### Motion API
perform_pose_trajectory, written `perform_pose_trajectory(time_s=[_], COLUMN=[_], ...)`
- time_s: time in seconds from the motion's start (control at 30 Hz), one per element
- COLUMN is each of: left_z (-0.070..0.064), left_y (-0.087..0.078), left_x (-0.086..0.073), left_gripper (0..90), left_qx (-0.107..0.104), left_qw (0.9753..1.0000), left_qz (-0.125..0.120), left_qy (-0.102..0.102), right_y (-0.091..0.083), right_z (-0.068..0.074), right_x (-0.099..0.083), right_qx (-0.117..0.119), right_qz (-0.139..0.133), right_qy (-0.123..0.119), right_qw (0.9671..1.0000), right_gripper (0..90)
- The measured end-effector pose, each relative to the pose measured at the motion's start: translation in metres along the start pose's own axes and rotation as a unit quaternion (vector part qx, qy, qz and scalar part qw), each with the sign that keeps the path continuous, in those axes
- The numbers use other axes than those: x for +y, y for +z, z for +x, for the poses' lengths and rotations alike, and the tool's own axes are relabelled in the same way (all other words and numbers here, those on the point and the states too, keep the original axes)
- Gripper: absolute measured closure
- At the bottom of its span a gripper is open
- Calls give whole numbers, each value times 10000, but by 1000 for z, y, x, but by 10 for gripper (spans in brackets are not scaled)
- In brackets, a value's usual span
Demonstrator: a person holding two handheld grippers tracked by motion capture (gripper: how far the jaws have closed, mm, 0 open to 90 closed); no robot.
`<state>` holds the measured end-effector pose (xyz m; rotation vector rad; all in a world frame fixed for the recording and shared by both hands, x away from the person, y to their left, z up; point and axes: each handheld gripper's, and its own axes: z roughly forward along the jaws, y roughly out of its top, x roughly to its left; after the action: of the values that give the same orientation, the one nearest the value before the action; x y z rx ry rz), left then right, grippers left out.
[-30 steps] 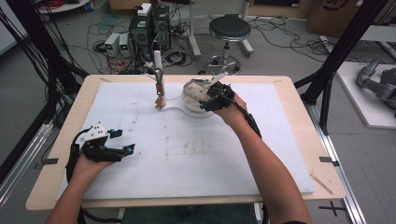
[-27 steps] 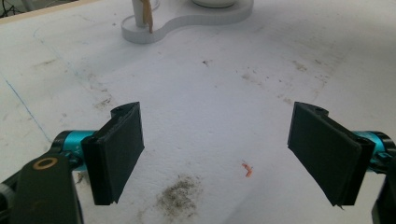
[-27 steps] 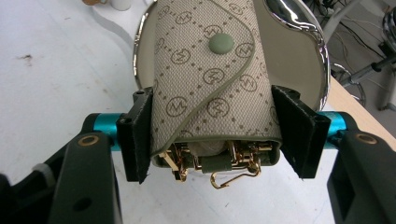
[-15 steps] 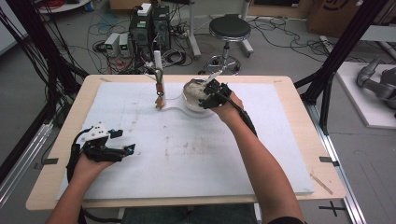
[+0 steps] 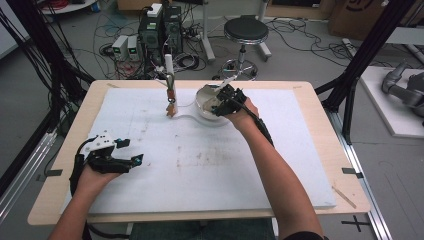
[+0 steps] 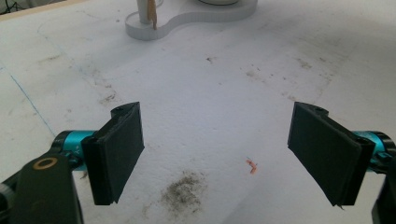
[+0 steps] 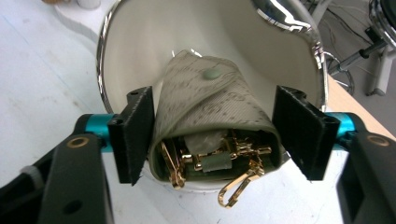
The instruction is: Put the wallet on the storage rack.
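The right gripper view reveals gold clasps [image 7: 224, 156] inside the folded pouch [image 7: 210, 112] in the bowl [image 7: 140, 32]; right tool [image 7: 215, 135] wide around the pouch, left tool [image 6: 219, 154] wide, empty.

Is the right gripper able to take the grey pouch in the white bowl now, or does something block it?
Probably yes. The right gripper stands open with one jaw on each side of the grey pouch, which leans over the rim of the white bowl. Nothing lies between the jaws and the pouch.
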<state>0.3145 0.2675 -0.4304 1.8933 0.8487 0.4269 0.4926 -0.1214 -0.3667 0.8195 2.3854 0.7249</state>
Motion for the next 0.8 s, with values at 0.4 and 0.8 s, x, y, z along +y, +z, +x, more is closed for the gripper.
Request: perform_pose_trajectory(time_s=[0.4, 0.8], left_z=[0, -3], left_y=[-1, 2], left_x=[0, 1], left_gripper=[182, 183], left_qx=[26, -31], left_qw=[10000, 10000], left_qz=[-19, -16], left_qy=[7, 44], right_y=[-32, -63], right_z=[-8, -12], right_x=[-8, -42], right_qx=[171, 320], right_qz=[-265, -740], right_qy=[282, 462], right_qw=[9991, 9957], right_gripper=[231, 219])
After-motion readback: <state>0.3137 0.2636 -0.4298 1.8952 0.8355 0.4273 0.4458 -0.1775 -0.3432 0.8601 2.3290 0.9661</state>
